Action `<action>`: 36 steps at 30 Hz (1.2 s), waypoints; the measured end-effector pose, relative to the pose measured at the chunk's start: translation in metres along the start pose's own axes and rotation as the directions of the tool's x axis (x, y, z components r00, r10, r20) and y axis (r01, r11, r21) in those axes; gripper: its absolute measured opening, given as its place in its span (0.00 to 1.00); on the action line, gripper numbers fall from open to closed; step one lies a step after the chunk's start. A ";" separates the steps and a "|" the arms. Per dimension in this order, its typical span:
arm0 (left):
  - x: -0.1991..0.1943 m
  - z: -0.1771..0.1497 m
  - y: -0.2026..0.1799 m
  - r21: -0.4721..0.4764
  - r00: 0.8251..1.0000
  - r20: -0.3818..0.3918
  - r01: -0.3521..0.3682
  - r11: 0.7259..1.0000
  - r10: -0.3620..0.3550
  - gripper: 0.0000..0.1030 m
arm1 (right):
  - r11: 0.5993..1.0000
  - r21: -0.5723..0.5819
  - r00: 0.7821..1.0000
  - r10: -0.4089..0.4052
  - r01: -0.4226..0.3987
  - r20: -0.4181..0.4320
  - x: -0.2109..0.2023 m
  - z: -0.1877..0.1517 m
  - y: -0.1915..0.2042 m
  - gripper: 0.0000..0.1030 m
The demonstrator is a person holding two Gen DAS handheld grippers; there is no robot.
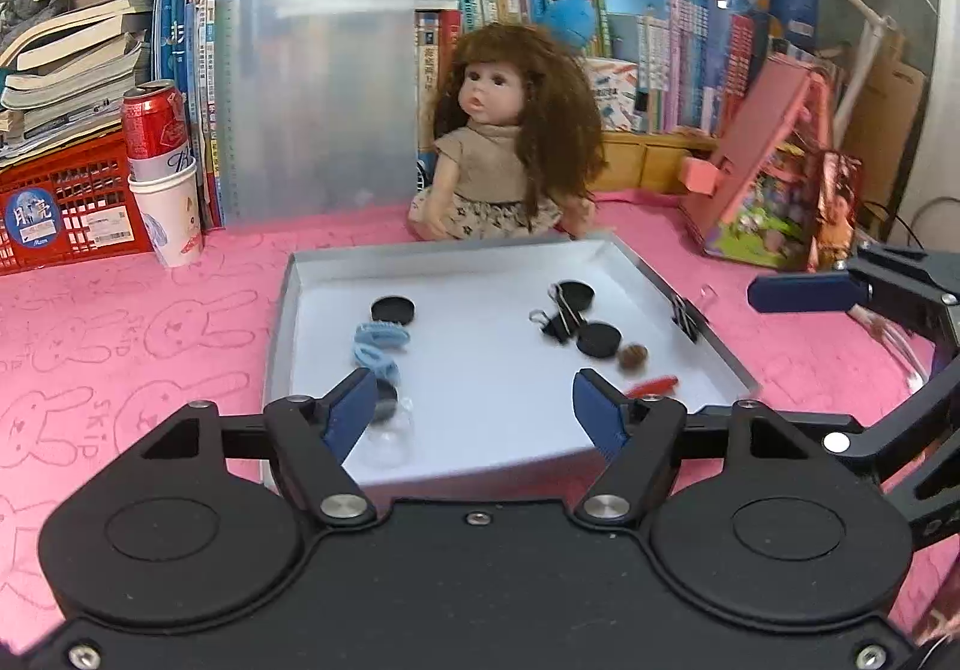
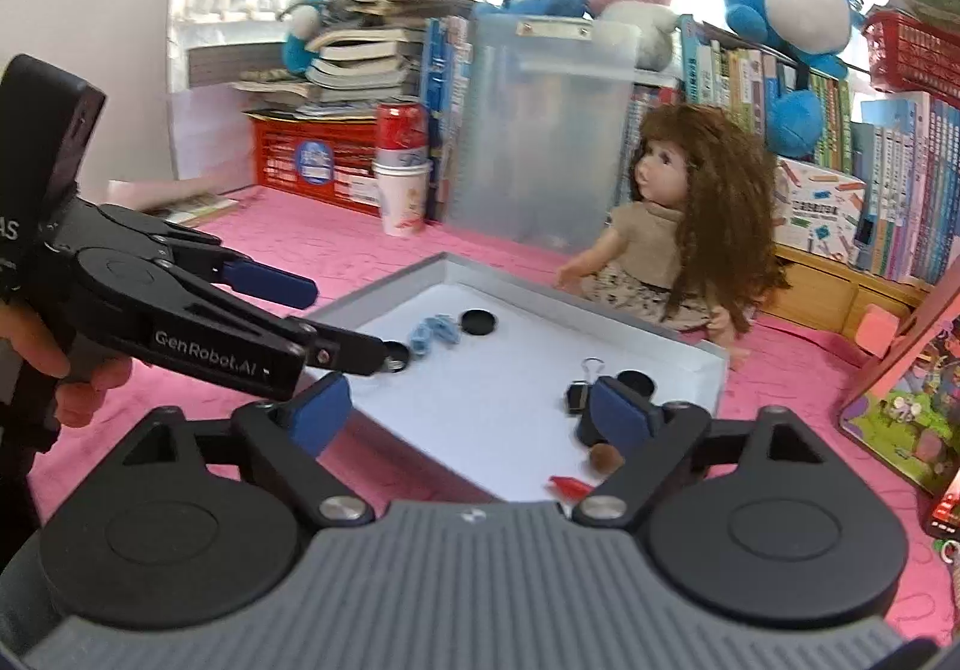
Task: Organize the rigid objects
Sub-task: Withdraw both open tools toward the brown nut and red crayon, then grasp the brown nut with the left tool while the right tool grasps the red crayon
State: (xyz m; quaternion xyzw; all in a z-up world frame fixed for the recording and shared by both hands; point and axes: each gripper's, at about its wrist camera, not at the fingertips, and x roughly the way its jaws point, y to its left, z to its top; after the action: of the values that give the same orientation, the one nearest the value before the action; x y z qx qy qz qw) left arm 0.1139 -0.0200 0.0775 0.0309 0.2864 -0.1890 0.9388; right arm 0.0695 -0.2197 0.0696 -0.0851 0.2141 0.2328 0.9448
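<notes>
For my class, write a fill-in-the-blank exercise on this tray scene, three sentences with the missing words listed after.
1. The doll sits behind the tray on a ____ cloth.
2. A red can stands in a white paper ____.
3. Both the left hand-held gripper and the right hand-held gripper have ____ jaws, with nothing between them.

Missing words: pink; cup; open

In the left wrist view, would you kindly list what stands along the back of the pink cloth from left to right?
Red plastic crate → white paper cup holding a red can → translucent plastic clipboard → brown-haired doll → pink toy house.
</notes>
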 end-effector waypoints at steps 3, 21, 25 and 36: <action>-0.007 -0.011 -0.002 0.001 1.000 -0.005 0.001 1.000 -0.001 0.70 | 1.000 -0.015 1.000 0.025 -0.025 0.001 -0.006 -0.010 0.006 0.96; -0.024 -0.074 -0.019 -0.006 0.990 -0.118 0.079 0.997 -0.079 0.67 | 0.986 -0.097 0.986 0.122 -0.134 -0.113 -0.011 -0.067 0.052 0.99; -0.023 -0.086 -0.024 -0.008 0.986 -0.134 0.096 0.995 -0.096 0.56 | 0.984 -0.105 0.983 0.128 -0.142 -0.134 -0.008 -0.077 0.063 0.99; -0.020 -0.091 -0.025 -0.028 0.979 -0.146 0.138 0.990 -0.141 0.24 | 0.985 -0.089 0.980 0.132 -0.147 -0.152 -0.001 -0.088 0.073 0.85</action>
State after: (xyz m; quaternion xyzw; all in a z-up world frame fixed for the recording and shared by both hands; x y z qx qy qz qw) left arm 0.0413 -0.0214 0.0141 0.0163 0.3581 -0.2490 0.8997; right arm 0.0021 -0.1794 -0.0133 -0.1336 0.2758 0.3020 0.9027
